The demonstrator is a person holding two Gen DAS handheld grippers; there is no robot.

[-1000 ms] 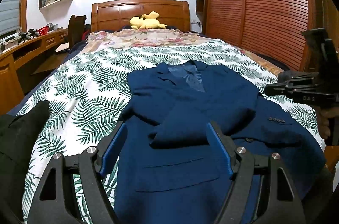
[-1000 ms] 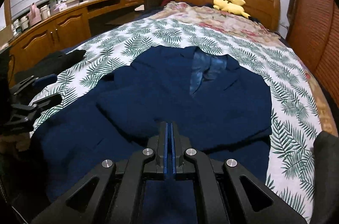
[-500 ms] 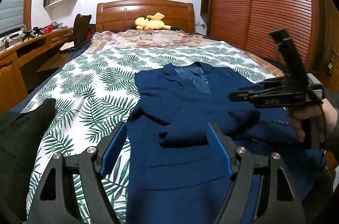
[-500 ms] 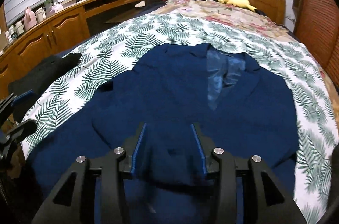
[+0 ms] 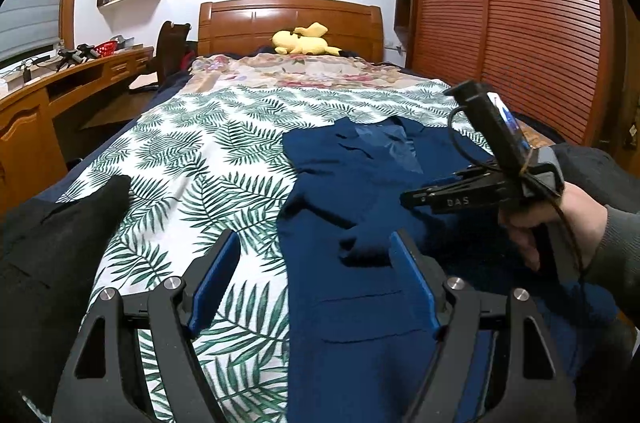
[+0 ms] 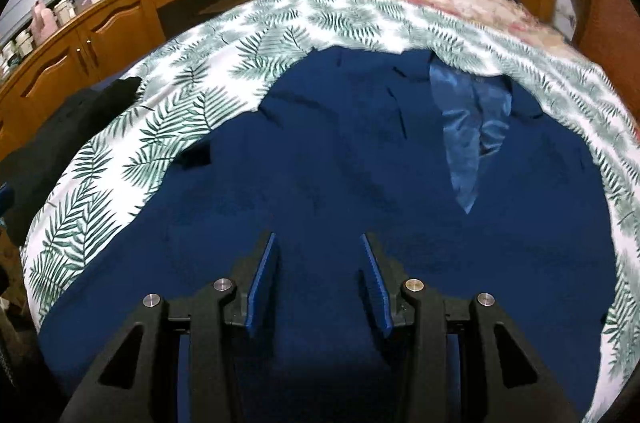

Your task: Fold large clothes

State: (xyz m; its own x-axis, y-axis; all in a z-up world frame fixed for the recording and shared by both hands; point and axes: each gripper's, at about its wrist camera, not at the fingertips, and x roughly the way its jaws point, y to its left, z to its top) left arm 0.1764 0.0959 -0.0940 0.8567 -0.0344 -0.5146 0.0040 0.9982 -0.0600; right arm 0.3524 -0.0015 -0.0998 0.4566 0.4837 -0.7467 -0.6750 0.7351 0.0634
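Note:
A navy blue suit jacket (image 5: 360,207) lies face up on the leaf-print bedspread (image 5: 224,159), its shiny blue lining (image 6: 468,127) showing at the collar. One sleeve is folded across its chest. My left gripper (image 5: 316,263) stands open over the jacket's left edge, with nothing between its blue pads. My right gripper (image 6: 318,263) hangs open just above the jacket's middle, also holding nothing. In the left wrist view the right gripper (image 5: 412,199) shows from the side, held by a person's hand (image 5: 560,223) over the jacket's right half.
A black garment (image 5: 52,239) lies at the bed's left edge. A yellow plush toy (image 5: 304,41) rests by the wooden headboard (image 5: 288,19). A wooden desk (image 6: 104,19) runs along the left wall and a slatted wardrobe (image 5: 512,23) stands on the right.
My right gripper went from shut to open and moved forward and down over the jacket. The left wrist view has shifted left, so the jacket now lies further right.

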